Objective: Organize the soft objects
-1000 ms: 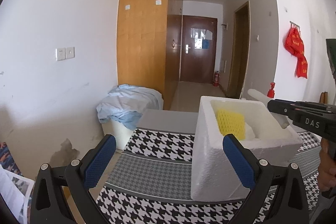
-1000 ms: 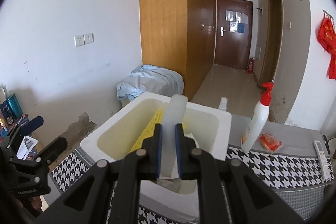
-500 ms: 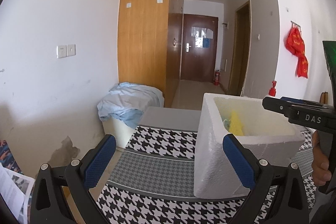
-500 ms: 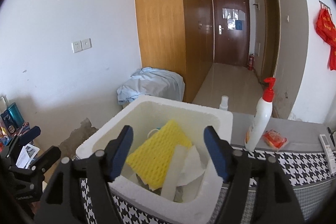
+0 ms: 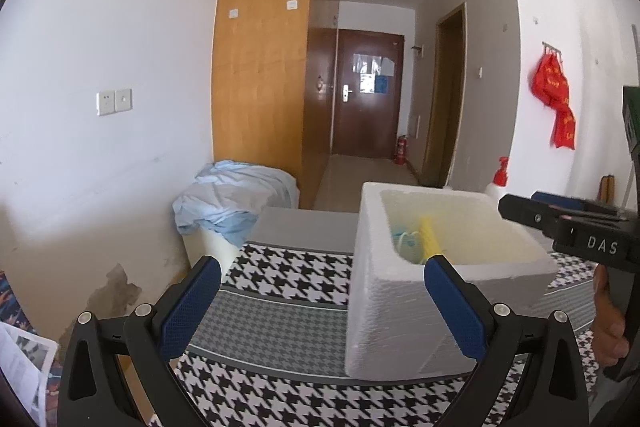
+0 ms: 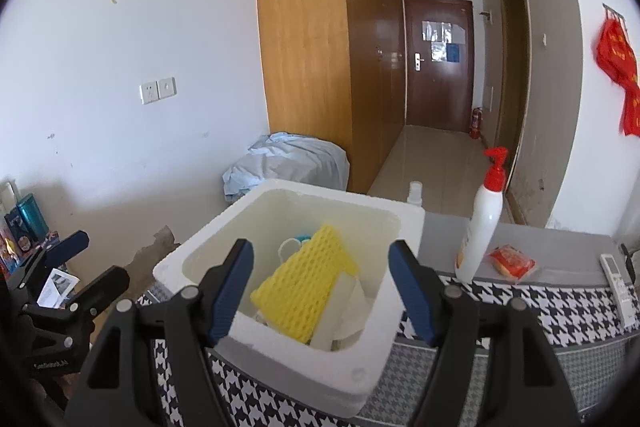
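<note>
Left gripper (image 5: 322, 301) gapes wide, empty, beside the foam box (image 6: 372, 215). Right gripper (image 6: 320, 287) has just opened, nothing between its jaws. Yellow sponge (image 6: 306, 287) leans inside the box: light, squishy, so I'd pinch its upper edge.

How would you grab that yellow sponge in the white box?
Judging by its pose, come straight down from above and pinch the raised upper edge of the sponge across its thin sides. It leans tilted inside the foam box, whose walls block any sideways approach, so the top edge looks like the easiest part to reach.
</note>
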Demonstrator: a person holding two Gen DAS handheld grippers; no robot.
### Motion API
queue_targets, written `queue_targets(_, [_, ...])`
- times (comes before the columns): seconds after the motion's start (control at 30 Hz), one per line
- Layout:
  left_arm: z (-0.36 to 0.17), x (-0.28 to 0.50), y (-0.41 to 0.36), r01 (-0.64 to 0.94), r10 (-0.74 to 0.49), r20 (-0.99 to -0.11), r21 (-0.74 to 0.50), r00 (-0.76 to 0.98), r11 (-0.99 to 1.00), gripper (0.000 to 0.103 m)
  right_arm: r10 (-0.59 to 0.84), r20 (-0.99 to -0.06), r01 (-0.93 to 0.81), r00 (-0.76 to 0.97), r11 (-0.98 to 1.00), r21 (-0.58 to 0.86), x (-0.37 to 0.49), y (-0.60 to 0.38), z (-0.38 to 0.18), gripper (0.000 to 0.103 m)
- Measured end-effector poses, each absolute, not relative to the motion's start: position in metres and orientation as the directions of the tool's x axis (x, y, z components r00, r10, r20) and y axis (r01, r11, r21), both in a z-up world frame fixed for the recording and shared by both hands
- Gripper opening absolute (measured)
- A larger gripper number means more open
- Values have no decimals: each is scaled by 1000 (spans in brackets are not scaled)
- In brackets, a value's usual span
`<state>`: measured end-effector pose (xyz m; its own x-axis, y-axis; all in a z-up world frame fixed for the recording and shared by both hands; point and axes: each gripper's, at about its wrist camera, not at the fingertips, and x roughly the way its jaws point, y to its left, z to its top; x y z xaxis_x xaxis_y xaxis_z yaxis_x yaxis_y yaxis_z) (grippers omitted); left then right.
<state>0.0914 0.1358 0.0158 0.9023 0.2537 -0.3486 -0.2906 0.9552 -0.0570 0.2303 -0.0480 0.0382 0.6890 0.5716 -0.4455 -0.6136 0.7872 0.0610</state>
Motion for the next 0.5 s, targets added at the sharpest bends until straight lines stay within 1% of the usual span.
queue_targets(0.03, [17, 91, 134, -288, 252, -344, -55, 904, 956, 102, 572, -443, -612, 691, 789, 64, 228, -52, 39, 74])
queue_targets(0.1, [20, 90, 129, -280, 248, -341, -46, 907, 959, 102, 567, -435, -604, 699, 794, 65, 225, -58, 39, 78])
queue_targets(0.17, [23, 89, 124, -272, 244, -336, -38, 910, 961, 102, 561, -423, -596, 711, 801, 61, 220, -63, 40, 88])
queue_targets(0.2, [25, 88, 121, -267, 240, -332, -37, 912, 963, 102, 559, -413, -592, 719, 804, 58, 217, -68, 40, 90])
queue_targets(0.27, [27, 87, 116, -257, 233, -327, -32, 916, 966, 102, 556, -399, -585, 729, 809, 58, 211, -74, 40, 99])
queue_targets(0.33, [30, 85, 110, -248, 227, -322, -25, 919, 968, 102, 552, -384, -578, 740, 814, 58, 205, -82, 40, 102])
queue_targets(0.5, [35, 81, 98, -234, 217, -308, -19, 926, 972, 102, 546, -377, -570, 748, 820, 57, 195, -95, 39, 102])
